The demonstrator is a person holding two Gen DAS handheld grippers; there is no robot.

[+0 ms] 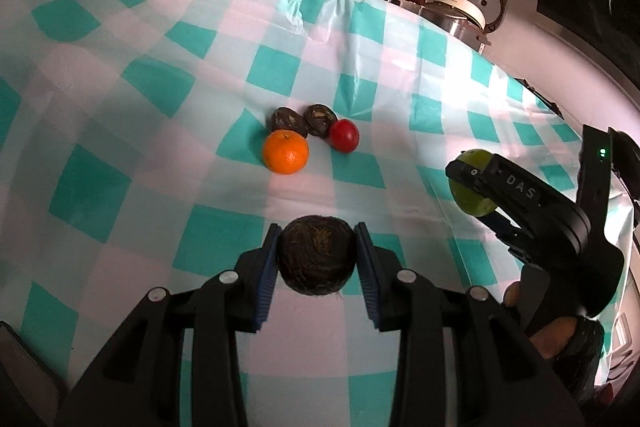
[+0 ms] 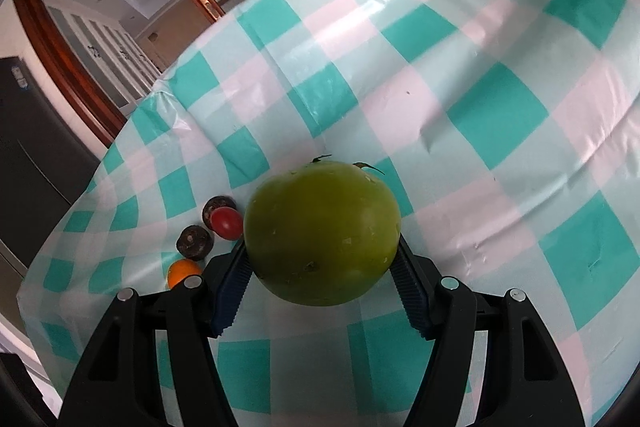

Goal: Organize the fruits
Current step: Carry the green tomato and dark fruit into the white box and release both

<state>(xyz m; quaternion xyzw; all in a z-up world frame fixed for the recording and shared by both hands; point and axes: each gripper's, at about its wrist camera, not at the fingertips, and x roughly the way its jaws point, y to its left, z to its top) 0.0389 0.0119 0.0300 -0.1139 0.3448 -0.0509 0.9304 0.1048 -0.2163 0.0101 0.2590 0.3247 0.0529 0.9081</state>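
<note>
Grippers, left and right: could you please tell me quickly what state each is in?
Left gripper: shut on the dark brown, rough-skinned round fruit.
Right gripper: shut on the smooth round green fruit.

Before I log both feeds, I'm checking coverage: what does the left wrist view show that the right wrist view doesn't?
Only the left wrist view shows the left tool gripping a dark brown fruit, and the right tool's outside. Only the right wrist view shows the green fruit whole, with its stem. Both share the orange, red fruit, two dark fruits, rice cooker and checked tablecloth.
</note>
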